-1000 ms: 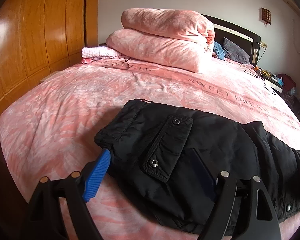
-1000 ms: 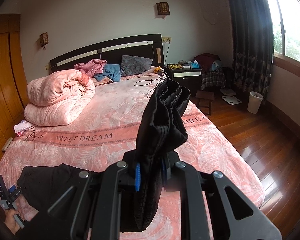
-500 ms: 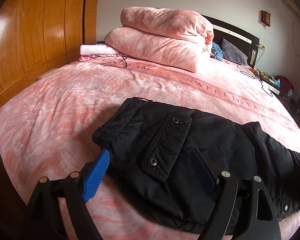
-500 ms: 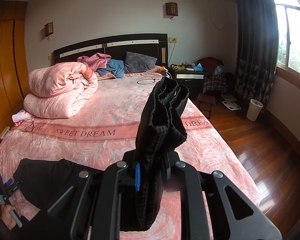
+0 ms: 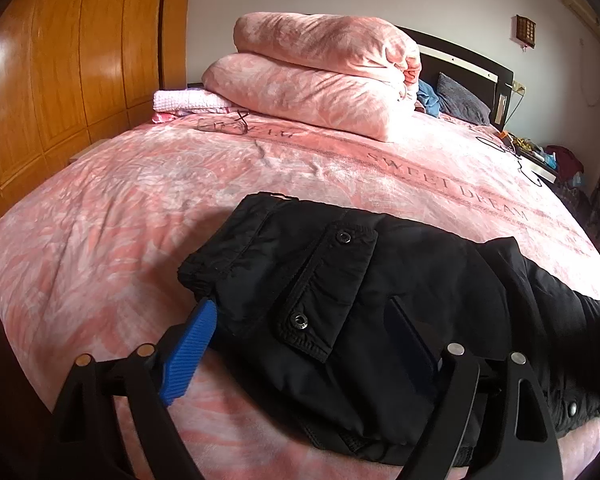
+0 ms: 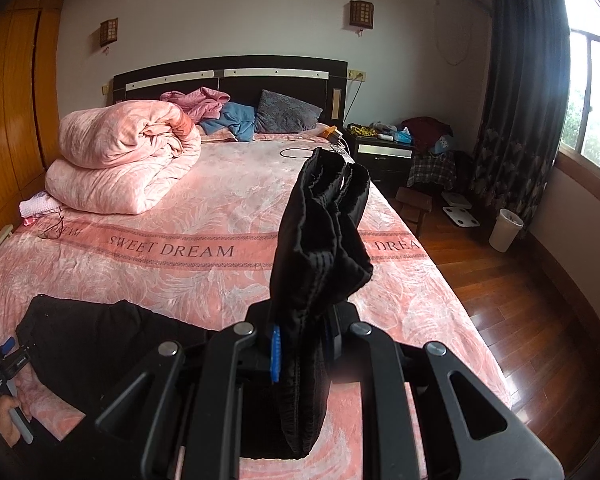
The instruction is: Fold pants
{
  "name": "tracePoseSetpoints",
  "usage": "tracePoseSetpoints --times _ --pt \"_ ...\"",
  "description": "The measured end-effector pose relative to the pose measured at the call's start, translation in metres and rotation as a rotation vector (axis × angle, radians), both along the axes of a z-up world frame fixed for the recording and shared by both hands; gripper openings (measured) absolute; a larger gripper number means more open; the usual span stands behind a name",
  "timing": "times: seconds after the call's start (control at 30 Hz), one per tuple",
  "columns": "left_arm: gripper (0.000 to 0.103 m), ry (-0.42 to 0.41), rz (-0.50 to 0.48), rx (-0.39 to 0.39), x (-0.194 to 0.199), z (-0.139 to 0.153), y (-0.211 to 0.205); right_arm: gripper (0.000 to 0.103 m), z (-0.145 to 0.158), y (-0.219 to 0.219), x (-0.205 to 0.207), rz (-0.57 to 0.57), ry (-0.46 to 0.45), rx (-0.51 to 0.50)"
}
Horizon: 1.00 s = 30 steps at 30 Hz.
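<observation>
Black padded pants [image 5: 372,304] lie on the pink bed at its near edge, a snap-flap pocket facing up. My left gripper [image 5: 300,344] is open; its blue left pad [image 5: 188,354] rests by the pants' left corner, and the right pad lies under the fabric. My right gripper [image 6: 300,344] is shut on the other end of the pants [image 6: 320,240], whose bunched hem stands up between the fingers. The rest of the pants [image 6: 100,344] lies at lower left in the right wrist view, beside the hand-held left gripper [image 6: 0,368].
A folded pink quilt [image 5: 316,76] and a small white cloth [image 5: 184,102] sit at the bed's far left. Wooden wardrobe [image 5: 60,80] stands left of the bed. Nightstand [image 6: 384,152], stool, white bin [image 6: 506,230] and wooden floor are to the right.
The left wrist view has dropped slightly and moved a little closer over the pants. The right gripper, still holding the hem, has shifted slightly leftward along the bed.
</observation>
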<state>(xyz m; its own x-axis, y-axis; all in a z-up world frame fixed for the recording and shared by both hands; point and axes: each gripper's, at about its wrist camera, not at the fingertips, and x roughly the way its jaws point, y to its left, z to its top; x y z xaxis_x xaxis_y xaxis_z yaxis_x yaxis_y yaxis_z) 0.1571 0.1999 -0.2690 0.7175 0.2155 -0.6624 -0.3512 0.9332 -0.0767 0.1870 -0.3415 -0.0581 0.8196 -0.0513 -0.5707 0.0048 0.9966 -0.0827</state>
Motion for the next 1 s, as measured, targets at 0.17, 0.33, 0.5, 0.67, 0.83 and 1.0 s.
tracePoseSetpoints --times 0.17,0.33,0.5,0.67,0.83,1.0 --pt "0.087 0.002 -0.002 -0.012 -0.001 -0.001 0.003 0.014 -0.007 0.012 0.000 0.005 0.016 -0.025" --pt "0.087 -0.015 0.005 -0.029 -0.004 0.001 0.007 0.014 -0.014 0.027 -0.003 0.019 0.029 -0.049" --pt "0.087 -0.011 0.002 -0.029 -0.004 0.000 0.008 0.014 -0.020 0.045 -0.004 0.038 0.038 -0.094" --pt "0.087 -0.015 0.006 -0.034 -0.006 0.000 0.008 0.014 -0.028 0.058 -0.002 0.051 0.049 -0.131" --pt "0.087 -0.021 0.008 -0.039 -0.007 0.000 0.010 0.014 -0.037 0.068 0.000 0.061 0.061 -0.152" --pt "0.088 -0.029 0.015 -0.050 -0.010 0.000 0.011 0.014 -0.044 0.079 -0.001 0.077 0.071 -0.179"
